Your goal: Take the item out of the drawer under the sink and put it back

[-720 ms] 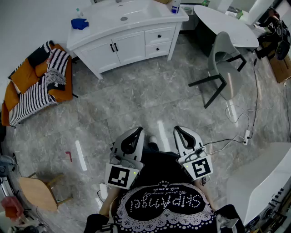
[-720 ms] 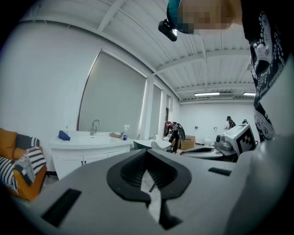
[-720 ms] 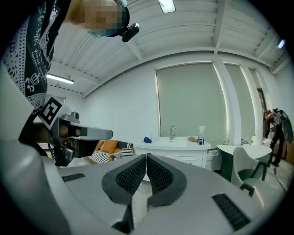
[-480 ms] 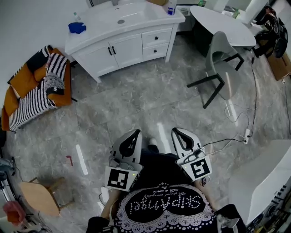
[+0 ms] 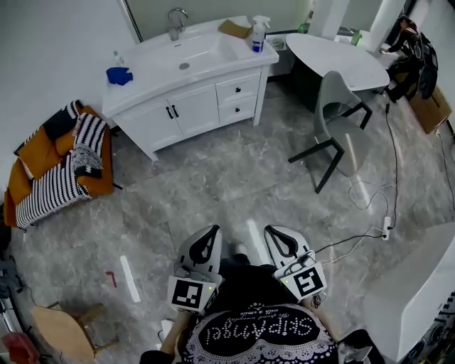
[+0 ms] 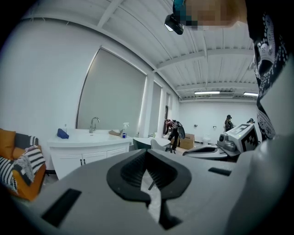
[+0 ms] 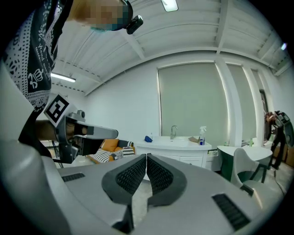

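1. Drawer (image 5: 236, 89): it is the upper of two stacked in the right part of the white cabinet (image 5: 170, 106) under the sink (image 5: 186, 53). It is pushed in flush, and so is the lower drawer (image 5: 239, 109). Whatever lies inside cannot be seen.
2. Far left, orange and striped cushions (image 5: 60, 160) lie low against the wall, just beside the cabinet's left end.
3. On the countertop, from the left: a blue cloth (image 5: 118, 75), the tap (image 5: 175, 18) behind the basin, a flat brown thing (image 5: 233, 28), and a spray bottle (image 5: 258, 34) at the right end.
4. Right of the cabinet stands a white table (image 5: 334, 57), with a grey chair (image 5: 340, 117) on its near side.
5. I stand on the grey marbled floor (image 5: 213, 170), well apart from the cabinet, with both grippers held out side by side in front of my body and aimed towards it.
6. My left gripper (image 6: 147, 156): its jaws are pressed together at the tips, with nothing between them.
7. My right gripper (image 7: 146, 158): its jaws are closed pad on pad and it is likewise empty. The sink and spray bottle show beyond its tips.
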A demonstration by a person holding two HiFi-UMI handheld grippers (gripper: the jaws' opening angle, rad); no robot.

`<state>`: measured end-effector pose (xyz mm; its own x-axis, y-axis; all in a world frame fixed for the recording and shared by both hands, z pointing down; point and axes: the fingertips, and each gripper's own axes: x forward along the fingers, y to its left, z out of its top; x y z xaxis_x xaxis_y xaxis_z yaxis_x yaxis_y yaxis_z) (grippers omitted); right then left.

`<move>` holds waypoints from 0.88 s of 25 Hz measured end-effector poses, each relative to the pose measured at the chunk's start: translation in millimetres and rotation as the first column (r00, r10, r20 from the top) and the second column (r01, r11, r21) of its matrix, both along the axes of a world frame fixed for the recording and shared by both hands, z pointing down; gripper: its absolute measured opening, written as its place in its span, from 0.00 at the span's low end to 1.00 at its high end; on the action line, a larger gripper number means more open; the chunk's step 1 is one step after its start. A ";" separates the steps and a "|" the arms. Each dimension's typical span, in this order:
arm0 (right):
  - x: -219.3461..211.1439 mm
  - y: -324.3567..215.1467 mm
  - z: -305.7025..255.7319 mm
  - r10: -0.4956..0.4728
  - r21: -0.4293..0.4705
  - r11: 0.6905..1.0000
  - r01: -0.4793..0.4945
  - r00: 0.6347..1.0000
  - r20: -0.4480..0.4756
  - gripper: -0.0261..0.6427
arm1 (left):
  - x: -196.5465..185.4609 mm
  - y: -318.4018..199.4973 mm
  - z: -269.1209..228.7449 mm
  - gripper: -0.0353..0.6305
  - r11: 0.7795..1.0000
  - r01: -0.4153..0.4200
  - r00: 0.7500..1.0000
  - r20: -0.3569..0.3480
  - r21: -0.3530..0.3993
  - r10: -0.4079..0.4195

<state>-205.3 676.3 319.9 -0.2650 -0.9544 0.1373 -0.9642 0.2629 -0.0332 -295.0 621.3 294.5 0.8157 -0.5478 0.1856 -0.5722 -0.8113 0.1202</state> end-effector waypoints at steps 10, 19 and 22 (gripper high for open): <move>29.0 -7.8 2.2 0.067 -0.040 0.997 -0.064 0.996 0.061 0.07 | 20.3 -16.7 -5.4 0.06 1.000 -0.014 1.000 0.004 -0.021 0.014; 35.6 -54.7 11.0 0.073 -0.089 0.994 -0.063 0.990 0.122 0.07 | 26.0 -57.9 8.1 0.06 0.997 -0.020 0.998 0.055 -0.074 0.024; 37.1 -74.4 8.6 0.073 -0.095 0.994 -0.061 0.990 0.122 0.07 | 30.9 -76.3 7.7 0.06 0.996 -0.032 0.998 0.044 -0.089 0.036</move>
<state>-168.2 601.9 328.5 -0.2213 -0.9557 0.1942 -0.9664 0.1883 -0.1750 -264.1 545.0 302.2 0.8231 -0.4999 0.2694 -0.5510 -0.8178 0.1663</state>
